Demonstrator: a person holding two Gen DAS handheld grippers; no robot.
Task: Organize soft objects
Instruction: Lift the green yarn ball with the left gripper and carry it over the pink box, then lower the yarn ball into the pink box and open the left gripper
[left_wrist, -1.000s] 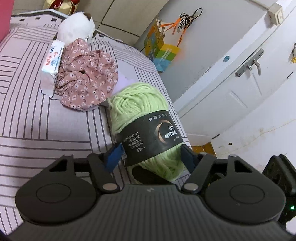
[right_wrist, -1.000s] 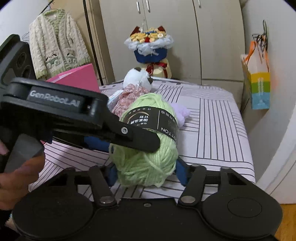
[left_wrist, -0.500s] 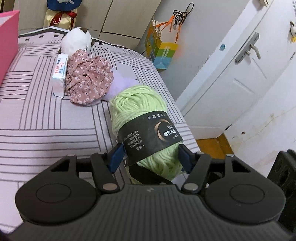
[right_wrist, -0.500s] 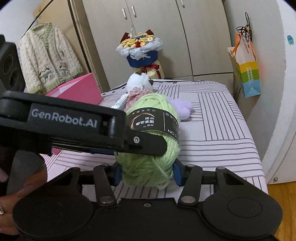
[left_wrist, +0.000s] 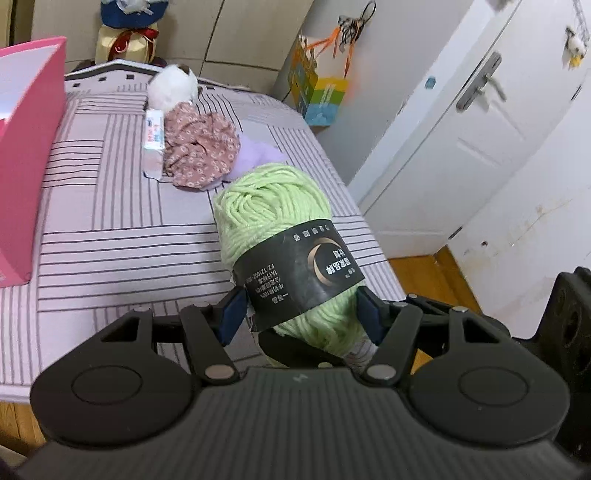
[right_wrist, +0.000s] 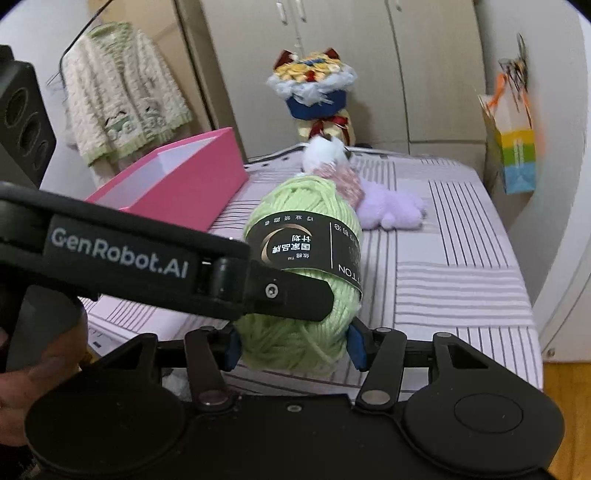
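A light-green yarn ball (left_wrist: 273, 210) with a black paper band hangs above the striped bed (left_wrist: 110, 243), held from two sides. My left gripper (left_wrist: 301, 314) is shut on its lower part, blue pads pressed into the wool. My right gripper (right_wrist: 295, 347) is shut on the same yarn ball (right_wrist: 295, 332) from the other side. The left gripper's black finger (right_wrist: 288, 295) crosses the ball in the right wrist view. An open pink box (right_wrist: 184, 184) stands on the bed to the left. A person's hand (right_wrist: 40, 398) grips the left tool.
Further back on the bed lie a floral pink cloth (left_wrist: 199, 151), a white plush toy (left_wrist: 173, 85), a tissue pack (left_wrist: 153, 144) and a purple plush (right_wrist: 391, 206). A bouquet (right_wrist: 314, 96) stands before the wardrobe. A colourful paper bag (right_wrist: 517, 155) hangs at right.
Both grippers have risen and drawn back from the pile with the yarn ball between them. The pink box has come into both views.
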